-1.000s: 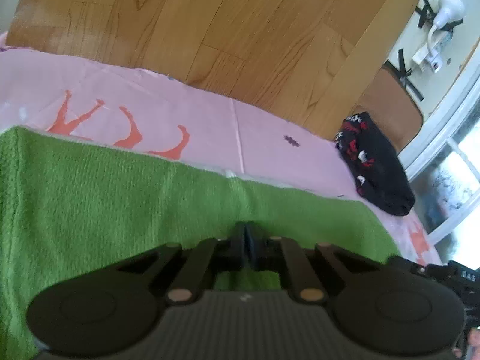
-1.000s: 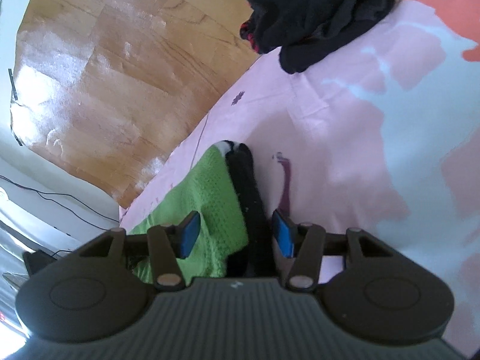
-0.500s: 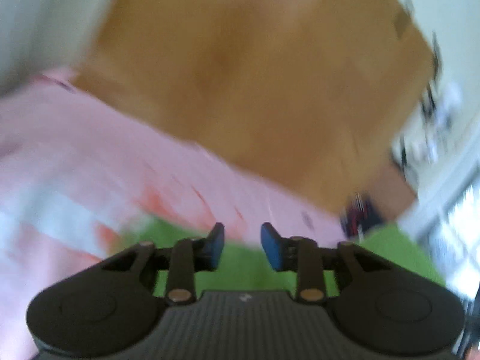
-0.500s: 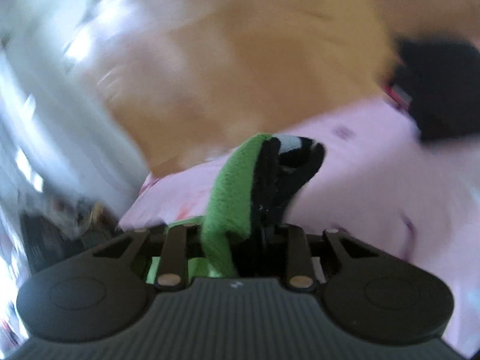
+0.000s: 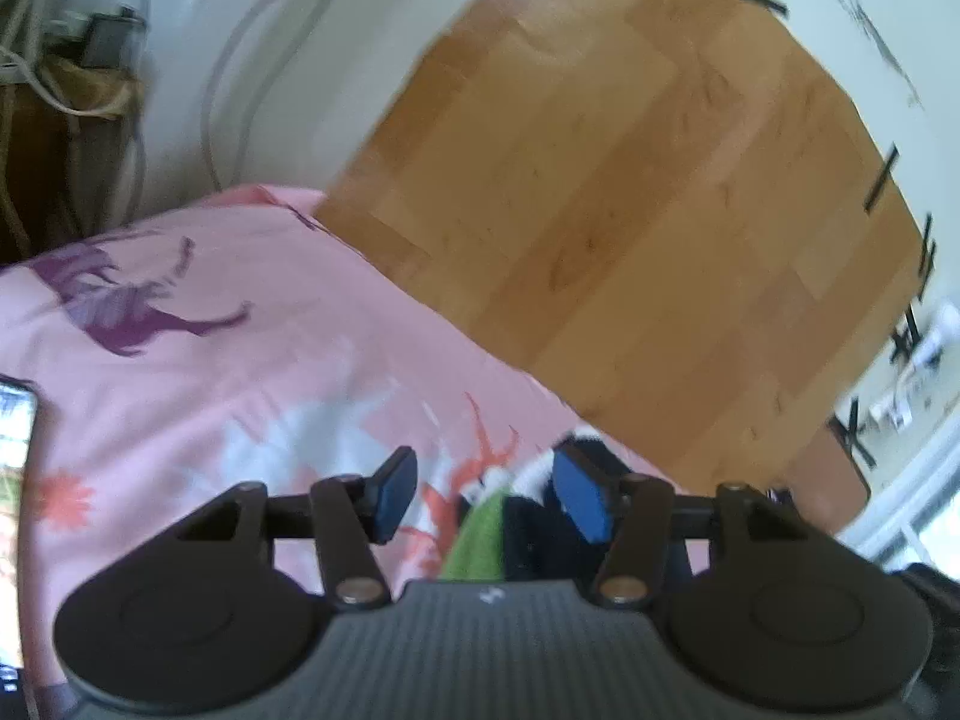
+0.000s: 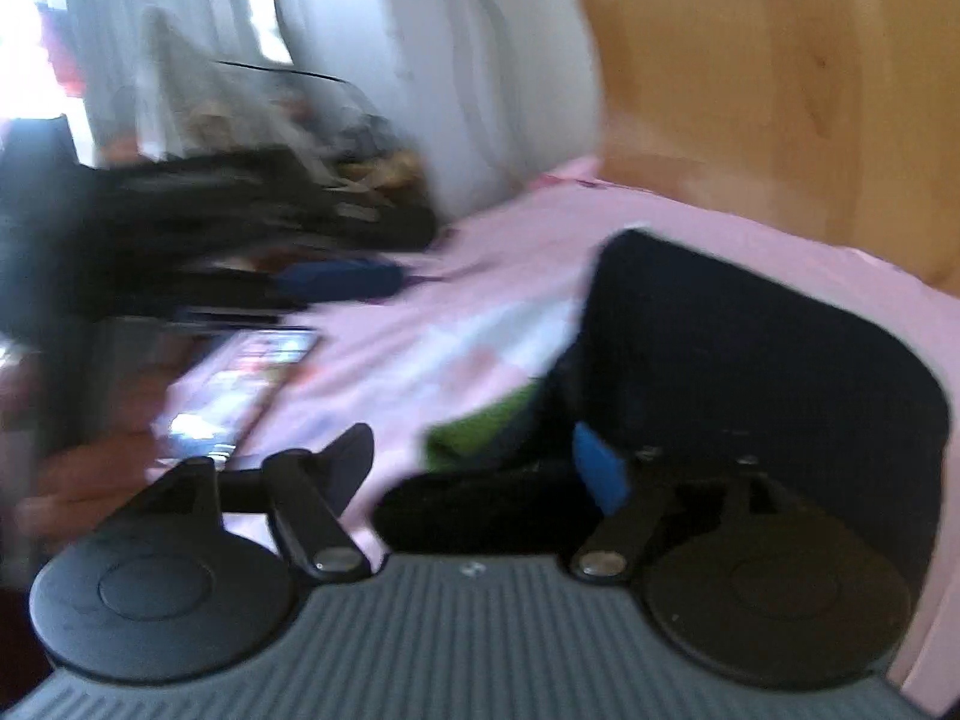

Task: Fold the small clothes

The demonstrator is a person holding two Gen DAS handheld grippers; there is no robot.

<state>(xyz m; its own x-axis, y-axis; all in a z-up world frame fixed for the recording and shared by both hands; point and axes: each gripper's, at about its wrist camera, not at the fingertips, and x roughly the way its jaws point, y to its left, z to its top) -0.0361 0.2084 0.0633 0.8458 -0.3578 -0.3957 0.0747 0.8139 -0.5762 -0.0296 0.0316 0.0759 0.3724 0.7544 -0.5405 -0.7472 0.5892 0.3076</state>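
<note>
The green and black garment (image 5: 486, 540) lies on the pink patterned sheet (image 5: 240, 372), just below my left gripper (image 5: 489, 495), which is open and empty above it. In the right wrist view the garment shows as a black folded mass (image 6: 738, 360) with a green edge (image 6: 480, 426). My right gripper (image 6: 480, 468) is open, with the garment lying between and behind its fingers. The view is blurred by motion.
A phone (image 6: 240, 384) lies on the sheet at the left, also at the left edge of the left wrist view (image 5: 15, 432). A wooden headboard (image 5: 630, 210) stands behind the bed. Dark bags and clutter (image 6: 210, 222) sit beyond the bed's left side.
Both grippers swung left. The left gripper opened and let go of the green garment. The right gripper closed on the garment, carried it over, and is now open.
</note>
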